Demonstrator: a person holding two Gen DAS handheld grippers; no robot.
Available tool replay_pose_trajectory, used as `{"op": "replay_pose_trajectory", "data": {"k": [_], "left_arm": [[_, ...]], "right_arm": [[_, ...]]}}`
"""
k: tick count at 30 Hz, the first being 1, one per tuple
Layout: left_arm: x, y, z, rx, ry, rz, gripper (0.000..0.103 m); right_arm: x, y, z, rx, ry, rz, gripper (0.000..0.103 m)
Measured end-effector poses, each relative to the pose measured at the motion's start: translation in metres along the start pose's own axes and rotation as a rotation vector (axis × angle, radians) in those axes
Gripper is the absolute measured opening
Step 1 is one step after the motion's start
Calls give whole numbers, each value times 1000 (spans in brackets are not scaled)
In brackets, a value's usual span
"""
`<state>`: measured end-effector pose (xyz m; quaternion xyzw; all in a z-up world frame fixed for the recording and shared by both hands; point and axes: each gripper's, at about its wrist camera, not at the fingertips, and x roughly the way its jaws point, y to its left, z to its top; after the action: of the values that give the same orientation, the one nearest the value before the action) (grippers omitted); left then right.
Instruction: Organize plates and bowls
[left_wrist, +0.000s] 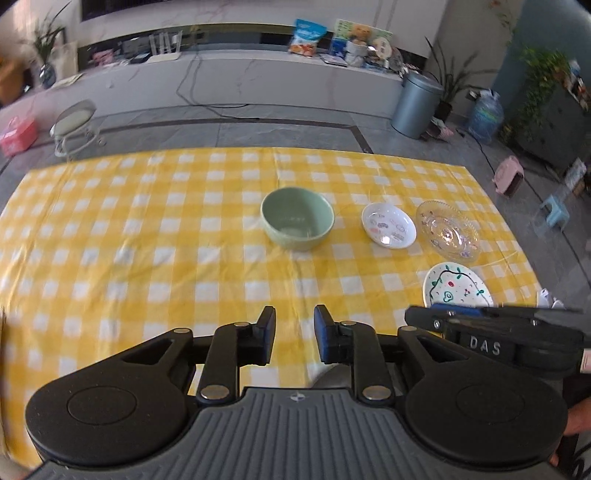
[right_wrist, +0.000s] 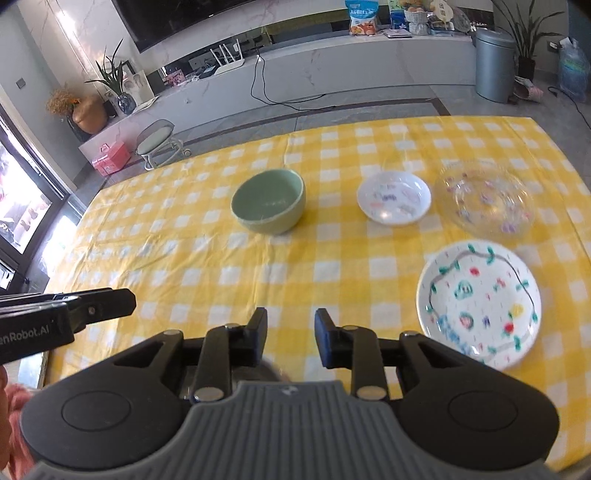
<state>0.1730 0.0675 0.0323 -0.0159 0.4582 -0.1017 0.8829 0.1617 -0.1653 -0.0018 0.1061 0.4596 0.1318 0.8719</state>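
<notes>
Your left gripper (left_wrist: 294, 334) and right gripper (right_wrist: 290, 338) both have jaws apart, holding nothing, above the yellow tablecloth (right_wrist: 207, 266). The green bowl (right_wrist: 269, 201) sits beyond them.

You're in a home living room: a wall-mounted television (right_wrist: 192, 18) above a long low cabinet (right_wrist: 332, 70), potted plants (right_wrist: 114, 79), and a yellow checked tabletop (right_wrist: 258, 266).

A yellow checked tablecloth (right_wrist: 332, 258) is spread over the table. Beyond it, a round stool (right_wrist: 157, 142) and a pink box (right_wrist: 110, 157) are seen on the grey floor. A grey bin (right_wrist: 494, 66) is set against a long white counter (right_wrist: 332, 70), on which a snack bag (right_wrist: 362, 16) is stood.
</notes>
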Motion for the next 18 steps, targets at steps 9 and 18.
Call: {"op": "replay_pose_trajectory", "data": {"k": [9, 18], "left_arm": [[58, 27, 48, -68, 57, -66, 28], [135, 49, 84, -148, 68, -54, 28]], "right_arm": [[49, -1, 60, -6, 6, -36, 33], [120, 1, 105, 28, 66, -87, 33]]}}
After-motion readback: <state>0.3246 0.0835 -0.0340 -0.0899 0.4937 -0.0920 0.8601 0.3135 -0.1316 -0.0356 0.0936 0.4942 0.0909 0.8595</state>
